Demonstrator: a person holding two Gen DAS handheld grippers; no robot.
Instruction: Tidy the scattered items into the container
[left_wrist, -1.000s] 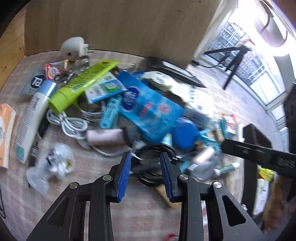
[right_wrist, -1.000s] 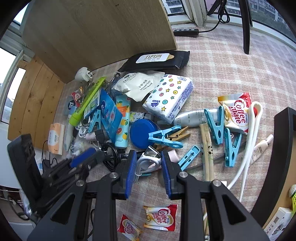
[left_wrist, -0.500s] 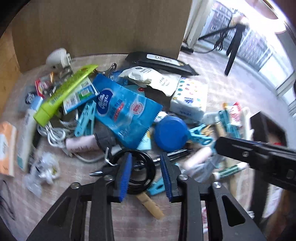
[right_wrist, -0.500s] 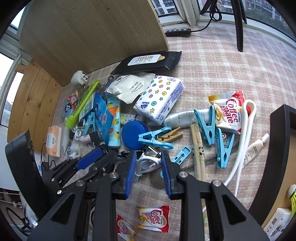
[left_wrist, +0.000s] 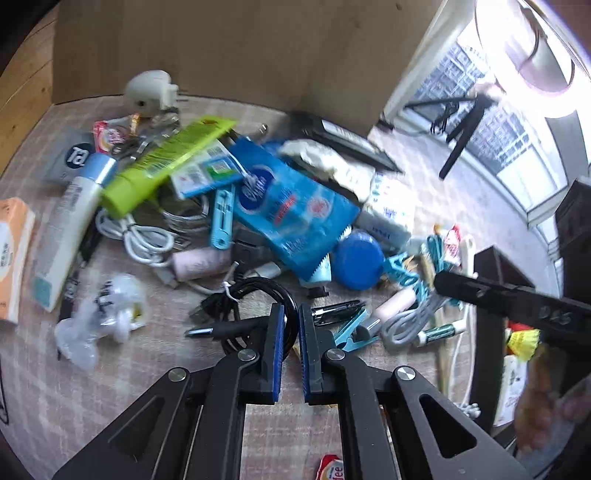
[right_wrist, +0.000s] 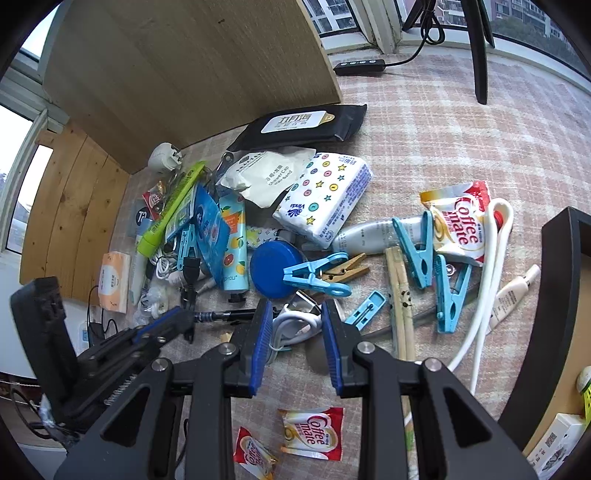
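Left gripper (left_wrist: 291, 325): jaws just closing, now narrow and pinching the loop of the black coiled cable (left_wrist: 255, 295) at 12 o'clock from its tips, probably to lift it out of the pile. Right gripper (right_wrist: 295, 328): hanging half open around the white coiled cable (right_wrist: 295, 323) (pads not visibly pressing it), seemingly waiting. Dark container (right_wrist: 546, 314) standing at 3 o'clock, well apart, holding 2 or so boxes already.
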